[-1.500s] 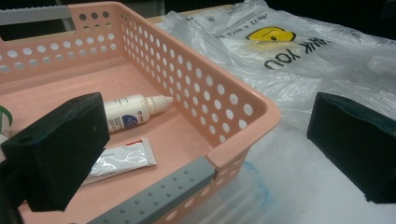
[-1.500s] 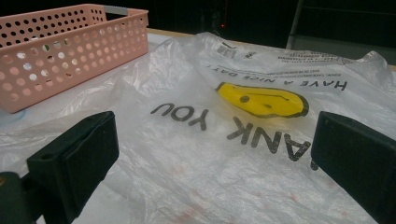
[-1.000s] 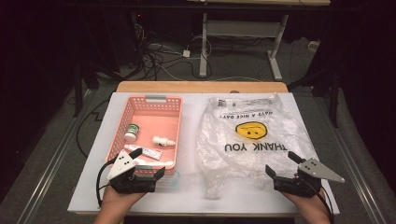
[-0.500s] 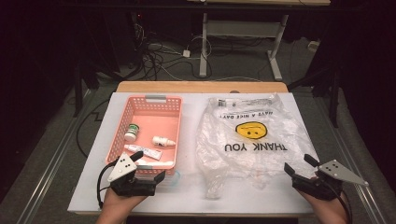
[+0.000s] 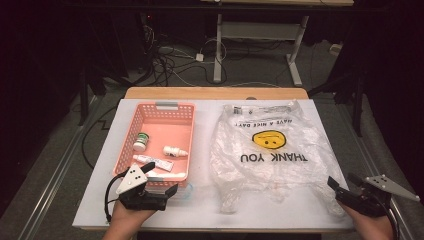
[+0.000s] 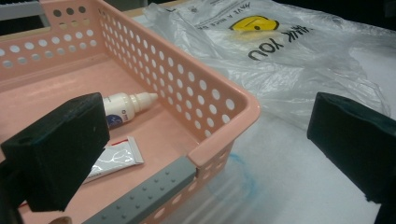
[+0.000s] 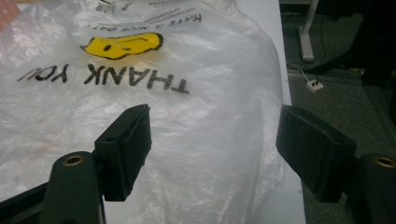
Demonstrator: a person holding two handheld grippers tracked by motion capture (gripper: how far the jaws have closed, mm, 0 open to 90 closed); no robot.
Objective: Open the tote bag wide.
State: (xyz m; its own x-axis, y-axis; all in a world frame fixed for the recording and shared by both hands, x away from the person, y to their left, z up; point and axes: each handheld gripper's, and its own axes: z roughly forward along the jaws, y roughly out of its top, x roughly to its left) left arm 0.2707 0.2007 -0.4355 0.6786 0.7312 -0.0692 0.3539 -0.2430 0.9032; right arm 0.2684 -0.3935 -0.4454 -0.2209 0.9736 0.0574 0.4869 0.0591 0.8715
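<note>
A pink basket lies on the left half of the white mat. It holds a green-lidded jar, a white dropper bottle and a tube. To its right lies a flat clear plastic bag with a yellow smiley and "THANK YOU". My left gripper stands open astride the basket's near right corner; the bottle and tube lie beyond its left jaw. My right gripper sits at the bag's near right corner. Its jaws have just been closing, and the bag's edge lies between them untouched.
The mat ends close to the right of my right gripper, with dark floor beyond. A wooden table edge runs along the back. Cables and desk legs lie on the floor behind. A faint blue mark is on the mat.
My right gripper has slid rightward along the near edge to the bag's right corner, and its jaws stand narrower. The left gripper has stayed put.
</note>
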